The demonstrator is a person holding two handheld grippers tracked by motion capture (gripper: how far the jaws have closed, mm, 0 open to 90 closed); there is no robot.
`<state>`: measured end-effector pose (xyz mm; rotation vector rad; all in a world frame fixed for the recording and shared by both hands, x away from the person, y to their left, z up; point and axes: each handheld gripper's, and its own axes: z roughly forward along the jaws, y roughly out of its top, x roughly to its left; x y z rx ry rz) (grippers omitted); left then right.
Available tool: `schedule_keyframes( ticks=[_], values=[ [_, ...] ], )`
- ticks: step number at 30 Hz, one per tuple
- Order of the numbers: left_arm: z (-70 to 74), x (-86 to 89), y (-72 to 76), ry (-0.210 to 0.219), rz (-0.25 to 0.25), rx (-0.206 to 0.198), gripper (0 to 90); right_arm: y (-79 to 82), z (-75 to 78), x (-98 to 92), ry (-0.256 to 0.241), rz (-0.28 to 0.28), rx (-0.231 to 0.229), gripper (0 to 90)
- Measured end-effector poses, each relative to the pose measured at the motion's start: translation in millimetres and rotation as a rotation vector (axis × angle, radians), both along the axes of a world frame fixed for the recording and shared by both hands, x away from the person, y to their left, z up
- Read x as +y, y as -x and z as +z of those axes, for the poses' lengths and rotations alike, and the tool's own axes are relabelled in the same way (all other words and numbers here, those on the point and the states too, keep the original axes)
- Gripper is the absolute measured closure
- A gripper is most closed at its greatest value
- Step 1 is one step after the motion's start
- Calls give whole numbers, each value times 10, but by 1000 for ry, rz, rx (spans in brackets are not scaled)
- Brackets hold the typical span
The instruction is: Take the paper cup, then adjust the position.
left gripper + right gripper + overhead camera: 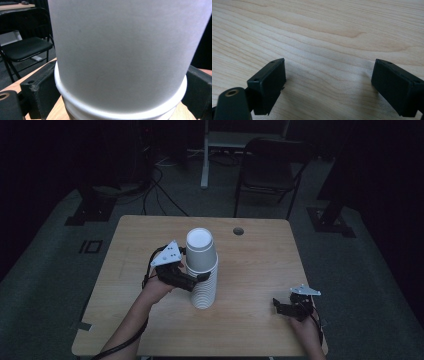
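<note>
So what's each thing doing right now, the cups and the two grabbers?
Cup stack: upright on the table, upside down, nested.
Top cup: on the stack, between the left gripper's fingers.
Left gripper: around the top cup; grip not clear.
Right gripper: open, holding nothing, low over bare table.
Chair: standing behind the table.

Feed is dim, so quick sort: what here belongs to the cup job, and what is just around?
In the job:
stack of white paper cups
top cup
left gripper, jaws astride top cup
right gripper, open over bare table

Around:
black folding chair
floor cables
</note>
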<state>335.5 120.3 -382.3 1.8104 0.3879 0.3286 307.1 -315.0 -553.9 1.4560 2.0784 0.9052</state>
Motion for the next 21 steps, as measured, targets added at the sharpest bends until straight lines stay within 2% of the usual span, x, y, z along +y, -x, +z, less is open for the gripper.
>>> schedule_keyframes(
  ticks=[16,21],
  values=[
    [9,5,2,-8,0,6,52,1,3,-2,1,1,0,123],
    [15,4,-5,-11,-4,9,53,-17,26,7,8,9,23,123]
  ],
)
